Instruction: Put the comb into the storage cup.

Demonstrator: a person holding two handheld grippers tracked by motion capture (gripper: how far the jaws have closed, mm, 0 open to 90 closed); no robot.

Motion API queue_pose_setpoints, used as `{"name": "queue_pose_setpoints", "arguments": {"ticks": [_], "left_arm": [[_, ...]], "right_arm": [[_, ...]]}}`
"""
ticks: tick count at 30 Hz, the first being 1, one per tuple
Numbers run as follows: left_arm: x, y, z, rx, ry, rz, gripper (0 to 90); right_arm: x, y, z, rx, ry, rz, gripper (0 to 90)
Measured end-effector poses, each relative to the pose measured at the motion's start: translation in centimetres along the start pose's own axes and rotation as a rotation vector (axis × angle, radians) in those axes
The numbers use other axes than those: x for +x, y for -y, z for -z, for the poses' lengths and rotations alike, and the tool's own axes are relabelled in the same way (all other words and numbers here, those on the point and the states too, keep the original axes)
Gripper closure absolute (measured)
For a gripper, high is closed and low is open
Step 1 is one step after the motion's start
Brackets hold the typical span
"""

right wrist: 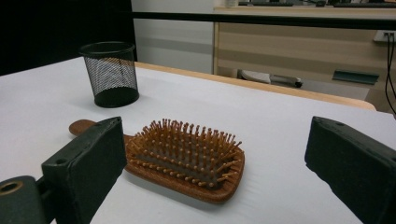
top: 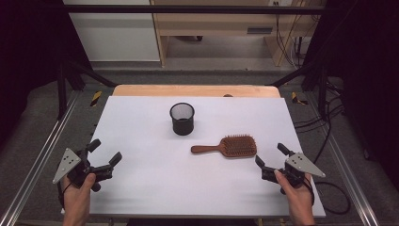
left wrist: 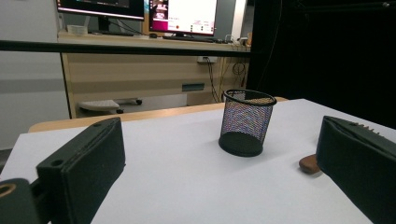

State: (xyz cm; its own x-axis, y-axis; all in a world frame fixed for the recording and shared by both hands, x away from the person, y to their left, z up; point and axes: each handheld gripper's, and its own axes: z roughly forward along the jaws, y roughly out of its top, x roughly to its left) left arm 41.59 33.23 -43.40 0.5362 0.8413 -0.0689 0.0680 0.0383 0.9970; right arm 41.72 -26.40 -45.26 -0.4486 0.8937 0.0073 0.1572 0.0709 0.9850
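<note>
High view: the wooden hairbrush (top: 227, 146) lies bristles up at mid-table, with the mesh cup (top: 182, 118) at its 10 o'clock. The left gripper (top: 104, 152) and right gripper (top: 271, 156) both gape wide, holding nothing

Left gripper view: the cup stands upright at 12 o'clock

Right gripper view: the brush lies just ahead; better to take its handle (right wrist: 80, 126), squarely, not the bristles

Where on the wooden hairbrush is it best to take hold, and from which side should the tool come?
Probably the handle of the hairbrush. It lies flat with bristles up, the narrow handle pointing toward the table's left side. The right tool, open and nearest, could come from above, one jaw on each side of the handle. The head is wide and bristled, likely harder to grip.
</note>
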Motion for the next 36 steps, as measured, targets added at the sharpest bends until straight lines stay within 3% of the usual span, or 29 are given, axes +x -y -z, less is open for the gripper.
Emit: {"name": "queue_pose_setpoints", "arguments": {"ticks": [8,13,14,15,19,27,30,34,35,36], "left_arm": [[-0.14,0.08,0.03,-0.001,-0.008,0.0,1.3],[-0.23,0.17,-0.07,0.001,-0.011,0.003,1.3],[-0.26,0.16,-0.12,0.005,-0.01,-0.002,1.3],[-0.28,0.14,-0.14,0.007,-0.017,-0.008,1.2],[-0.22,0.07,-0.1,0.009,-0.028,-0.015,1.3],[0.04,-0.07,0.08,-0.008,-0.037,0.003,1.3],[0.08,-0.02,0.08,-0.007,-0.038,0.011,1.3],[0.02,-0.01,0.04,-0.005,-0.036,0.007,1.3],[0.02,-0.01,0.04,-0.005,-0.036,0.007,1.3],[0.0,0.0,0.07,-0.003,-0.043,0.003,1.3]], "right_arm": [[0.11,0.12,-0.01,0.018,0.0,-0.06,4.1],[-0.28,0.48,-0.2,0.084,0.04,-0.1,5.2],[-0.52,0.86,-0.36,0.135,0.057,-0.114,7.0],[-0.56,0.94,-0.41,0.148,0.064,-0.118,7.5],[-0.55,0.85,-0.36,0.141,0.085,-0.123,7.6],[-0.02,0.6,-0.28,0.138,0.08,-0.094,11.2],[0.07,0.44,-0.18,0.139,0.075,-0.084,24.1],[-0.05,0.18,0.23,0.139,0.114,-0.072,43.3],[-0.05,0.18,0.23,0.139,0.114,-0.072,43.3],[-0.06,0.26,0.36,0.163,0.137,-0.061,53.9]]}}
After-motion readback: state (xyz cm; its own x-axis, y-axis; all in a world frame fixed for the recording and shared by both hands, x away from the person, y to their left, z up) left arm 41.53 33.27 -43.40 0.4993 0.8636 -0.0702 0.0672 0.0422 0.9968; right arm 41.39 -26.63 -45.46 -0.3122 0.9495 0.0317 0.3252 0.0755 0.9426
